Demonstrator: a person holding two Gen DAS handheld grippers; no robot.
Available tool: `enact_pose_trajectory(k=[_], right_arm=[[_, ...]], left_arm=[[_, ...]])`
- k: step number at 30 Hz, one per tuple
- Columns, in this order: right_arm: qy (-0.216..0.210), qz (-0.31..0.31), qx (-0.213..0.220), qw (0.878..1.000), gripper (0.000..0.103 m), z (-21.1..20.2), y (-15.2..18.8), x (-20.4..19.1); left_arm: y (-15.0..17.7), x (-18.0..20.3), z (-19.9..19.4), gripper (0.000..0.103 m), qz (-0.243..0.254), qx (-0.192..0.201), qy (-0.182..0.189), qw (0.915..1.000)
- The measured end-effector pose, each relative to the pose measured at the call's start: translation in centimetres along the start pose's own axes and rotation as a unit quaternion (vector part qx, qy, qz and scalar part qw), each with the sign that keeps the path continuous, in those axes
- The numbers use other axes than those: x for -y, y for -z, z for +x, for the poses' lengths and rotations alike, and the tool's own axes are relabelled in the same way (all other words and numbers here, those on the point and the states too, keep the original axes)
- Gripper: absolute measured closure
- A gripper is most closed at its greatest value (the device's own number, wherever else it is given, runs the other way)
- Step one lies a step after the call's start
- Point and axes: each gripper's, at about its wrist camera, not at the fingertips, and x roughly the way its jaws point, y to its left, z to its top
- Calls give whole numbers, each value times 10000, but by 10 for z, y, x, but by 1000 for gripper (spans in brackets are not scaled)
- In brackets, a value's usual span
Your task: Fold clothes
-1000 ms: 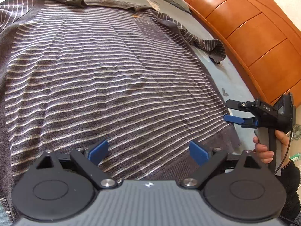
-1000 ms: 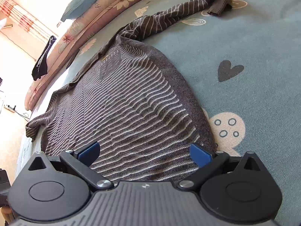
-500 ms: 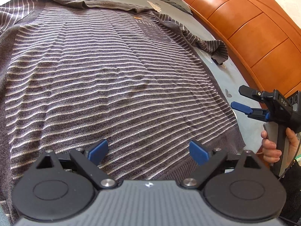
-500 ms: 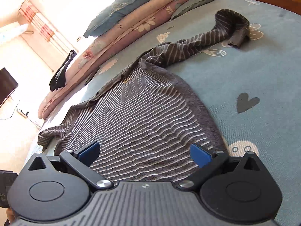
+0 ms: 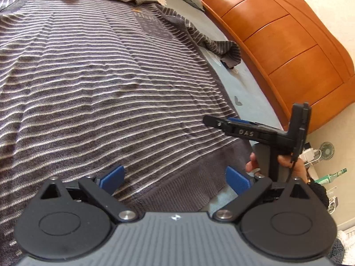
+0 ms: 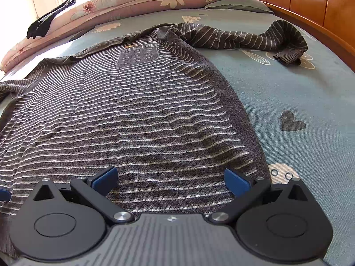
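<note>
A grey sweater with thin white stripes [image 5: 111, 88] lies spread flat on the blue-green bedsheet [image 6: 299, 88]. Its hem is nearest to both cameras. One sleeve [image 6: 239, 38] trails off to the right, its cuff [image 6: 288, 56] curled on the sheet. My left gripper [image 5: 175, 178] hangs open just above the hem near the right corner, nothing between its blue pads. My right gripper [image 6: 170, 179] is open too, over the hem by the sweater's right edge. In the left wrist view the right gripper [image 5: 218, 122] shows side-on above that corner, held by a hand [image 5: 253, 161].
An orange wooden bed frame [image 5: 288, 44] runs along the right side. Folded quilts and pillows [image 6: 133, 0] are stacked at the far end, with a black garment [image 6: 48, 20] draped on them. A small fan [image 5: 326, 150] and a green bottle [image 5: 335, 175] stand on the floor beyond.
The right gripper has swung in over the sweater's hem corner and now looks straight up the sweater. The left gripper has shifted right towards that same corner. Both stay open.
</note>
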Motion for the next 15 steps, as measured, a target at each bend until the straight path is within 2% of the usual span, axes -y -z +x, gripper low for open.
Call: enact_pose_trajectory(k=[2,4,6,8,10,11,13,15], right_arm=[[166,-199,27,9997,0,1,1,-7],[84,-276,36,9996,0,0,0,-7],[-46,-116,66,9999,0,-3,-2,-3],[-160,123,118,9997,0,-6,-4,2],[-271,316,107,9991,0,-6,-7,5],[-301,389,91,9987,0,-5,-9,4],[-290,403,70,9987,0,-4,-10,2],[-232,302,58,9993,0,-2,-11,-3]], left_arm=[[-8,-6,-20,6,78,576,-286,9979],[-19,-18,-46,6,74,1304,-624,9895],[-39,-50,-74,6,-405,1874,-840,9778],[-60,-87,-93,6,-948,2202,-744,9680],[-74,-115,-101,6,-1390,2308,-456,9619],[-81,-129,-99,6,-1620,2206,-216,9616],[-88,-140,-90,6,-1785,1887,-67,9656],[-90,-148,-79,6,-1941,1580,-272,9678]])
